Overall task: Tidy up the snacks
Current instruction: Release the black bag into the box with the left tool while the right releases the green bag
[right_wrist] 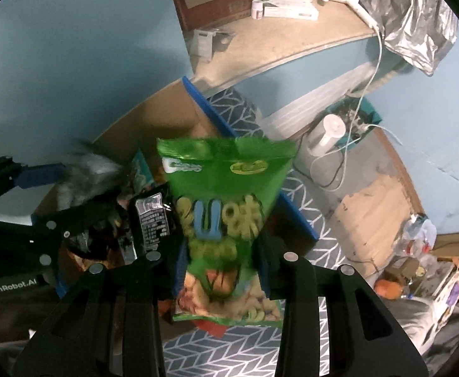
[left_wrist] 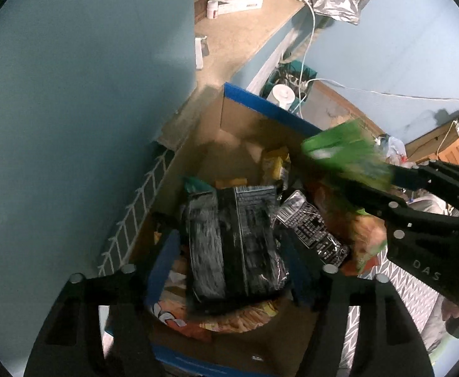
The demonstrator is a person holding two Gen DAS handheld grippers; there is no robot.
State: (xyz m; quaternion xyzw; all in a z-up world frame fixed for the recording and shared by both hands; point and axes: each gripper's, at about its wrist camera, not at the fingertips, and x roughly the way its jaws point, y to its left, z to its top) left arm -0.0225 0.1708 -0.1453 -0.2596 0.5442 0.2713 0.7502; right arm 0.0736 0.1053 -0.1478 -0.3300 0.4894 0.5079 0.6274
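Observation:
A cardboard box [left_wrist: 229,116] with blue edges holds several snack packs. My left gripper [left_wrist: 229,245] is shut on a black and silver snack bag [left_wrist: 232,242] and holds it over the box. My right gripper [right_wrist: 220,257] is shut on a green snack bag [right_wrist: 223,201] with ring-shaped snacks printed on it, held upright above the box's right edge [right_wrist: 295,216]. The right gripper [left_wrist: 383,188] with the green bag [left_wrist: 345,154] shows at the right of the left wrist view. The left gripper [right_wrist: 50,182] shows at the left of the right wrist view.
In the box lie a yellow pack [left_wrist: 275,163], a black barcode pack [left_wrist: 311,226] and an orange chips bag [left_wrist: 229,317]. A blue wall [left_wrist: 72,110] stands on the left. A beige shelf [right_wrist: 279,40] with boxes is behind. A grey patterned rug [right_wrist: 229,352] lies below, clutter at the right.

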